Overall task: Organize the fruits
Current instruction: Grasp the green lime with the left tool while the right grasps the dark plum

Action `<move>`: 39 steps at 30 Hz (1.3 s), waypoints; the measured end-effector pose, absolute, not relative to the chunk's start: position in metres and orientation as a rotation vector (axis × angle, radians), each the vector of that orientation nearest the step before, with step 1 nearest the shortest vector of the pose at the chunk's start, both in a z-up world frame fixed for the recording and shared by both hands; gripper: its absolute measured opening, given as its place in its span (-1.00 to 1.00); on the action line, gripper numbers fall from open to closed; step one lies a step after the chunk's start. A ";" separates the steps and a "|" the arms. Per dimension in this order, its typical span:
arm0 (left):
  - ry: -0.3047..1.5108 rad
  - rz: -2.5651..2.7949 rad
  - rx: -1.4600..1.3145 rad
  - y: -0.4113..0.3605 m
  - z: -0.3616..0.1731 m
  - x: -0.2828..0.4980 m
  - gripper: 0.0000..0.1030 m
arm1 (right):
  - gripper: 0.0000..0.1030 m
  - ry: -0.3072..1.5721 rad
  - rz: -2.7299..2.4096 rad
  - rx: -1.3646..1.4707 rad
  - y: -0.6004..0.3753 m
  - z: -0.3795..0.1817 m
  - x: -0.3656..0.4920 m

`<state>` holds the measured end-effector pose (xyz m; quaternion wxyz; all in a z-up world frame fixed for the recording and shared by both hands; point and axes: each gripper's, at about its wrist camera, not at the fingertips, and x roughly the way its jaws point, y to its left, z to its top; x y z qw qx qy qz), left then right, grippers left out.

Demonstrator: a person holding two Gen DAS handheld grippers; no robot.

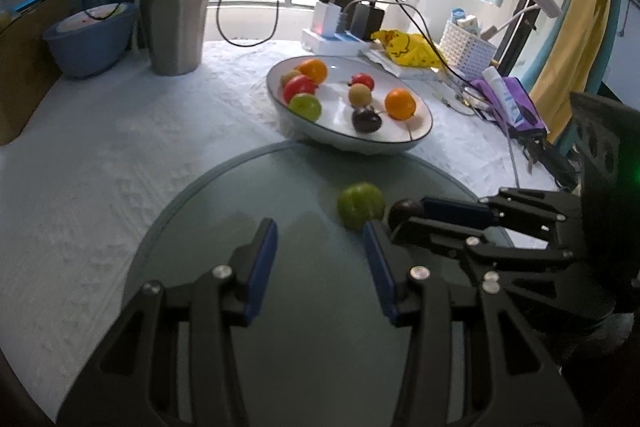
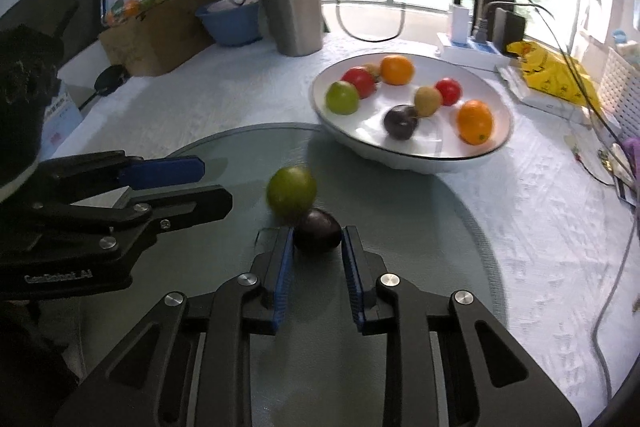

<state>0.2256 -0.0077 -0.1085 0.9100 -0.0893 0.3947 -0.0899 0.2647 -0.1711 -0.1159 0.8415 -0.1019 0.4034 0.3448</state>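
Observation:
A dark plum (image 2: pixel 318 235) lies on the round glass plate (image 2: pixel 400 227), and my right gripper (image 2: pixel 318 241) is shut on it, a blue pad pressing each side. A green apple (image 2: pixel 291 191) rests just beyond the plum and touches it. My left gripper (image 1: pixel 319 230) hangs open over the glass with nothing between its fingers; the green apple (image 1: pixel 360 205) lies a little beyond its right finger. In the left wrist view the right gripper (image 1: pixel 400 217) comes in from the right with the plum (image 1: pixel 405 210) at its tips. Farther back, a white bowl (image 2: pixel 424 163) holds several fruits.
The bowl (image 1: pixel 340 141) sits right at the far rim of the glass plate (image 1: pixel 240 195). Behind it stand a steel tumbler (image 1: pixel 176 11), a blue bowl (image 1: pixel 88 39), a power strip with cables (image 1: pixel 336 39), a yellow bag (image 1: pixel 408 49) and a white basket (image 1: pixel 466 47). A cardboard box (image 2: pixel 160 35) stands back left.

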 end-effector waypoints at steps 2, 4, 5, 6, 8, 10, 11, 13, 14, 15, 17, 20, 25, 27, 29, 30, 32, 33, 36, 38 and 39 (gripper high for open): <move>0.817 -0.197 -0.180 -0.012 -0.109 0.230 -0.10 | -0.49 0.855 0.716 -0.209 -0.178 -0.116 0.268; 0.819 -0.210 -0.173 -0.018 -0.108 0.234 -0.10 | -0.50 0.853 0.710 -0.197 -0.185 -0.115 0.271; 0.821 -0.217 -0.169 -0.021 -0.109 0.236 -0.10 | -0.50 0.852 0.709 -0.187 -0.189 -0.114 0.272; 0.824 -0.223 -0.164 -0.024 -0.109 0.238 -0.10 | -0.50 0.849 0.704 -0.183 -0.192 -0.114 0.273; 0.832 -0.231 -0.164 -0.028 -0.112 0.243 -0.10 | -0.50 0.845 0.699 -0.177 -0.197 -0.112 0.275; 0.844 -0.230 -0.172 -0.029 -0.115 0.247 -0.10 | -0.51 0.843 0.699 -0.168 -0.200 -0.111 0.277; 0.847 -0.229 -0.175 -0.030 -0.116 0.249 -0.10 | -0.51 0.843 0.700 -0.163 -0.201 -0.111 0.278; 0.853 -0.228 -0.184 -0.030 -0.118 0.252 -0.10 | -0.52 0.843 0.707 -0.154 -0.203 -0.112 0.280; 0.856 -0.223 -0.183 -0.030 -0.118 0.254 -0.11 | -0.52 0.843 0.714 -0.149 -0.204 -0.112 0.281; 0.861 -0.216 -0.179 -0.030 -0.119 0.255 -0.11 | -0.51 0.844 0.720 -0.146 -0.203 -0.113 0.281; 0.867 -0.218 -0.178 -0.030 -0.120 0.258 -0.19 | -0.51 0.844 0.729 -0.143 -0.201 -0.113 0.281; 0.865 -0.227 -0.163 -0.034 -0.119 0.258 -0.35 | -0.51 0.858 0.757 -0.149 -0.196 -0.115 0.280; 0.864 -0.232 -0.163 -0.034 -0.119 0.260 -0.37 | -0.41 0.892 0.790 -0.206 -0.185 -0.123 0.275; 0.862 -0.235 -0.165 -0.033 -0.119 0.259 -0.37 | -0.41 0.897 0.797 -0.216 -0.182 -0.125 0.273; 0.857 -0.239 -0.168 -0.033 -0.118 0.259 -0.37 | -0.40 0.899 0.796 -0.217 -0.182 -0.125 0.272; 0.854 -0.240 -0.168 -0.032 -0.118 0.258 -0.37 | -0.38 0.900 0.795 -0.218 -0.182 -0.126 0.272; 0.851 -0.240 -0.170 -0.031 -0.117 0.256 -0.37 | -0.37 0.898 0.787 -0.220 -0.183 -0.126 0.273; 0.850 -0.239 -0.171 -0.030 -0.117 0.255 -0.37 | -0.36 0.896 0.782 -0.220 -0.183 -0.126 0.273; 0.847 -0.233 -0.177 -0.025 -0.116 0.254 -0.37 | -0.29 0.891 0.765 -0.222 -0.184 -0.126 0.278; 0.843 -0.231 -0.182 -0.022 -0.116 0.252 -0.37 | -0.23 0.887 0.756 -0.228 -0.183 -0.126 0.281; 0.841 -0.229 -0.185 -0.020 -0.115 0.252 -0.37 | -0.23 0.884 0.749 -0.236 -0.182 -0.127 0.282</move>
